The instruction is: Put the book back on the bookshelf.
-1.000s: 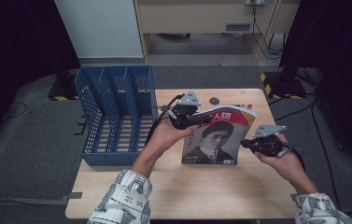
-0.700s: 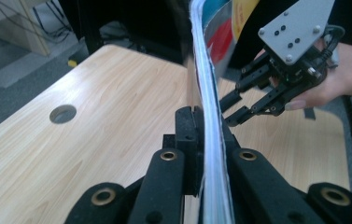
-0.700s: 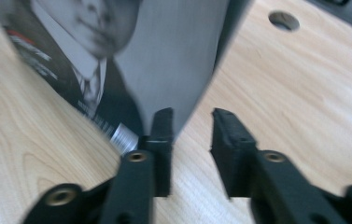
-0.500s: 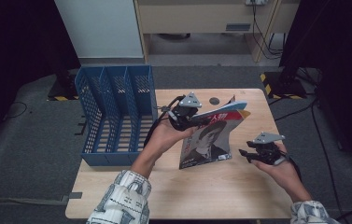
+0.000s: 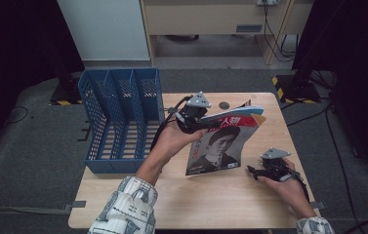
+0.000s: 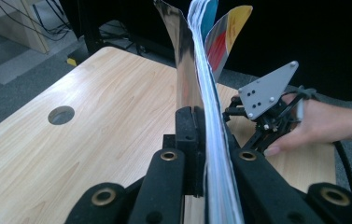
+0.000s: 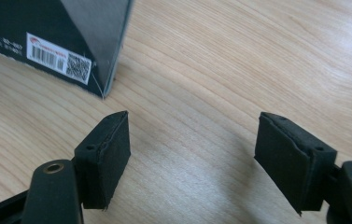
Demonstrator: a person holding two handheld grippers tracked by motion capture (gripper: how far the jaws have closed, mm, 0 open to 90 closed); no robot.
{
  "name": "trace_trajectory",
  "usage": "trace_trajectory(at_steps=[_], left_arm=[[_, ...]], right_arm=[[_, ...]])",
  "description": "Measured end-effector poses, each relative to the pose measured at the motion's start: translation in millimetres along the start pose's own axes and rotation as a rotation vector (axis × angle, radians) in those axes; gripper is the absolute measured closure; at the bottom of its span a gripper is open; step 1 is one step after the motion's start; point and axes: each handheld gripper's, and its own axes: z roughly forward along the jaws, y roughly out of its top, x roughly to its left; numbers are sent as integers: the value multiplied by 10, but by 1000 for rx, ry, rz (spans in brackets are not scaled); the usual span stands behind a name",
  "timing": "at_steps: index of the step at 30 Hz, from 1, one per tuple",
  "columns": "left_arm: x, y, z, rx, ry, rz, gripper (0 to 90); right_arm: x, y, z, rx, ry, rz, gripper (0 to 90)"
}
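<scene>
1. The magazine [image 5: 218, 141] hangs over the table [image 5: 230, 204], its upper edge pinched in the left gripper [image 5: 194, 115], its lower corner on the wood just ahead of the right gripper [image 5: 255, 171].
2. The right gripper's jaws have just been opening; they stand spread with nothing between them, low over the table.
3. In the left gripper view the magazine's cover is edge-on and unreadable.
4. Its cover shows a black-and-white portrait under a red title band.
5. A blue file rack [image 5: 120, 119] stands to the left.
</scene>
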Motion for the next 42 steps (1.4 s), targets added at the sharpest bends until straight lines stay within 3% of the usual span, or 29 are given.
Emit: trace_trajectory(at_steps=[9,16,22,42], left_arm=[[-47,124,-212,24,42,-16,867],[-34,177,-421,8,70,-41,867],[-37,238,-577,2,85,-38,867],[-51,289,-929,1,132,-81,867]], right_arm=[[-20,-63,35,-30,22,110,206],[18,-55,41,-19,8,116,164],[38,-54,42,-20,8,121,163],[43,-54,44,-22,3,119,163]])
